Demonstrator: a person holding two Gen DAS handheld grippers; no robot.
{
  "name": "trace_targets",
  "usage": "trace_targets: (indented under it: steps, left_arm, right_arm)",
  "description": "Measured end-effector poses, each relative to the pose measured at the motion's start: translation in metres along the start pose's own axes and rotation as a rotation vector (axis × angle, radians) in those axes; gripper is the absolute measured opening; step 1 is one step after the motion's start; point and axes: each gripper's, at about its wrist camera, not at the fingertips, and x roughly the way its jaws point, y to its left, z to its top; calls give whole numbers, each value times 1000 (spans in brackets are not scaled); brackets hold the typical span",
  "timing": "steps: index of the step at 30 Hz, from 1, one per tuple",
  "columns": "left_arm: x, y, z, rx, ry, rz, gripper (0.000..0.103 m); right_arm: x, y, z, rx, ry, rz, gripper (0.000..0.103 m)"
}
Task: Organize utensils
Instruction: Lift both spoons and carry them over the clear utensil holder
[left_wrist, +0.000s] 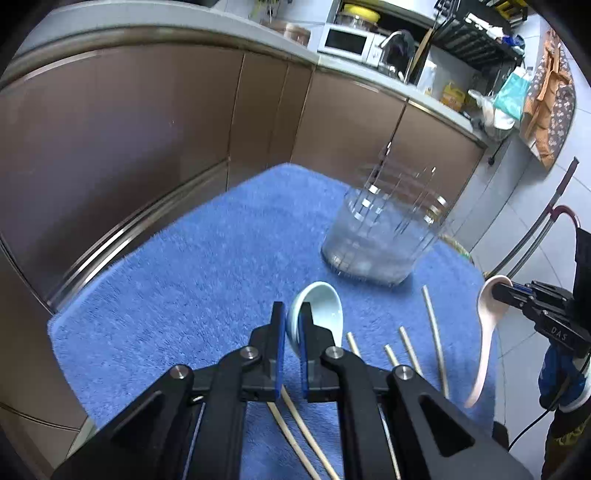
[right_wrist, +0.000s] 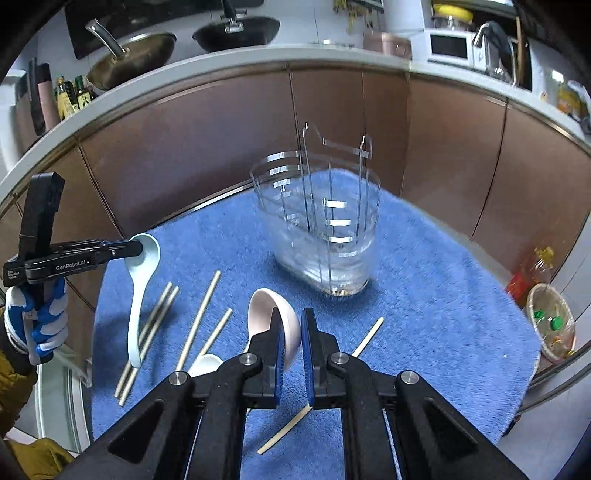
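Our left gripper (left_wrist: 291, 325) has its jaws pinched nearly shut on the rim of the pale blue spoon (left_wrist: 317, 314), bowl up and handle hanging below, clear of the blue towel (left_wrist: 177, 280). Our right gripper (right_wrist: 291, 328) is clamped the same way on the bowl edge of the pink spoon (right_wrist: 269, 314), also lifted off the cloth.

We judge both spoons to be glazed ceramic: stiff, smooth, fairly heavy for their size, and likely to chip if dropped. Held by a thin curved rim, each could swivel or slip between the pads, so a hold at the neck, where bowl meets handle, would seem steadier.

Beneath and around the jaws, several wooden chopsticks (right_wrist: 199, 317) lie scattered on the towel; they look light and rigid, apt to roll, best taken near the middle. A white spoon (right_wrist: 207, 363) lies partly hidden near the right gripper.

Farther off, the clear utensil holder (right_wrist: 325, 236) stands upright on the far part of the towel over the worktop, empty as far as we can tell, with brown cabinets (right_wrist: 184, 147) behind.
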Motion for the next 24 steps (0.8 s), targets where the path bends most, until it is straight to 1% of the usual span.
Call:
trace_targets:
  steps: [3, 7, 13, 15, 18, 21, 24]
  left_arm:
    - [-21, -8, 11, 3, -44, 7, 6]
    - [-38, -21, 43, -4, -122, 12, 6]
    - [-44, -49, 104, -10, -261, 101, 6]
    - [-38, -61, 122, 0, -308, 151, 6]
    - [-20, -78, 144, 9, -356, 207, 6]
    - [2, -92, 157, 11, -393, 267, 6]
    - [32, -103, 159, 19, -407, 319, 6]
  right_arm:
    - [-17, 3, 9, -1, -62, -28, 9]
    - [-40, 6, 29, 14, -175, -69, 9]
    - [-57, 8, 75, 5, -369, -197, 9]
    - [-55, 7, 88, -2, -424, -247, 9]
    - [-37, 3, 105, -11, -472, -310, 9]
    - [-18, -7, 117, -5, -508, -359, 9]
    - [5, -11, 120, -11, -521, -404, 9]
